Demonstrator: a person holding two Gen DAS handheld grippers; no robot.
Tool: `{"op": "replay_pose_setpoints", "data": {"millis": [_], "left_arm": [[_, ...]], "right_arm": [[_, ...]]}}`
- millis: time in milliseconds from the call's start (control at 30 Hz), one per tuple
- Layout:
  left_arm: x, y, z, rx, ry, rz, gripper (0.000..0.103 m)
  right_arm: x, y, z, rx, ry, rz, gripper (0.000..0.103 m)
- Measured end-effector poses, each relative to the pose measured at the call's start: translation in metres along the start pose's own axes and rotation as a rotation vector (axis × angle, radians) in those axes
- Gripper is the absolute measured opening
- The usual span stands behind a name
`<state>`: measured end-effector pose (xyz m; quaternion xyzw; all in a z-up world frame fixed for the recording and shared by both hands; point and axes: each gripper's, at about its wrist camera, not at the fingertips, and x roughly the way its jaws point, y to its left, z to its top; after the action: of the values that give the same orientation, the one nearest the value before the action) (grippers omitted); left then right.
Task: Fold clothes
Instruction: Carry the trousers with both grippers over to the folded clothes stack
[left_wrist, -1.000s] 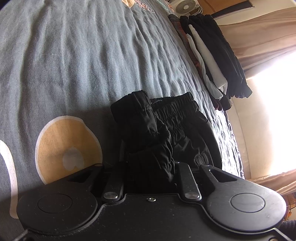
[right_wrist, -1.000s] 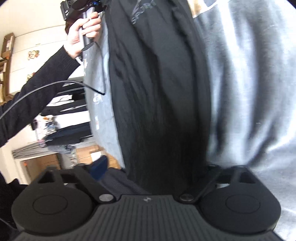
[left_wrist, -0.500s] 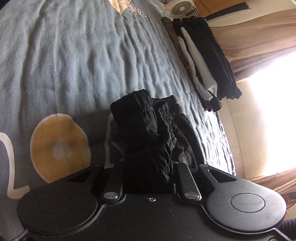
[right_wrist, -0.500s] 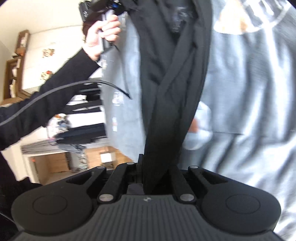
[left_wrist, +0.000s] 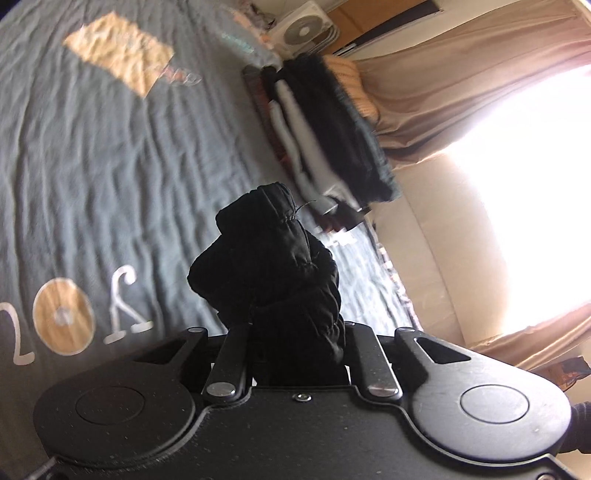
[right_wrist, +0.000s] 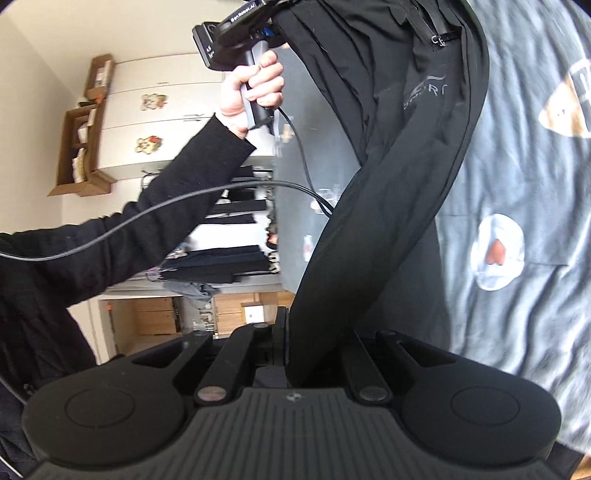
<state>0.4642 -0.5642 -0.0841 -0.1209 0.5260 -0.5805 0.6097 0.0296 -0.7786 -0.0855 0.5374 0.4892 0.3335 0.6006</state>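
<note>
1. The left gripper (left_wrist: 299, 347) sits at 6 o'clock in the left wrist view, its fingers pinching a bunched wad of the black trousers (left_wrist: 273, 266); the elastic waistband end sticks up out of the jaws toward 12 o'clock, clear of the bed.
2. The right gripper (right_wrist: 291, 354) sits at 6 o'clock in the right wrist view, its fingers pressed nearly together on a thin fold of the same trousers (right_wrist: 388, 184).
3. From that pinch the cloth runs taut toward 12 o'clock, widening as it goes; a grey logo and a zip pull show near 1 o'clock.
4. At 11 o'clock in the right wrist view, a hand (right_wrist: 255, 92) grips the handle of the left gripper, where the upper end of the trousers hangs. A black sleeve (right_wrist: 147, 218) runs to 9 o'clock and a cable (right_wrist: 177, 210) crosses it.
5. Below and behind lies the grey bedspread (left_wrist: 92, 166) with tan patches and pale letters.
6. At 1 o'clock in the left wrist view, a stack of folded clothes (left_wrist: 325, 133) rests at the bed's far edge, with a white fan (left_wrist: 303, 27) and beige curtains (left_wrist: 461, 81) beyond.
</note>
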Motion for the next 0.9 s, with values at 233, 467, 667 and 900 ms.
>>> {"op": "replay_pose_setpoints", "data": {"millis": [233, 467, 667, 900], "left_arm": [[-0.036, -0.113, 0.026, 0.070, -0.090, 0.020, 0.015], [-0.042, -0.242, 0.067, 0.126, -0.166, 0.074, 0.015], [-0.022, -0.330, 0.117, 0.196, -0.211, 0.107, 0.015], [0.020, -0.389, 0.158, 0.289, -0.233, 0.078, 0.015]], "right_arm": [[-0.047, 0.058, -0.012, -0.093, -0.005, -0.008, 0.004], [-0.135, 0.123, -0.014, -0.215, -0.032, -0.021, 0.004], [-0.214, 0.157, -0.008, -0.293, -0.046, -0.026, 0.004], [-0.276, 0.182, 0.002, -0.349, -0.105, -0.093, 0.004]]}}
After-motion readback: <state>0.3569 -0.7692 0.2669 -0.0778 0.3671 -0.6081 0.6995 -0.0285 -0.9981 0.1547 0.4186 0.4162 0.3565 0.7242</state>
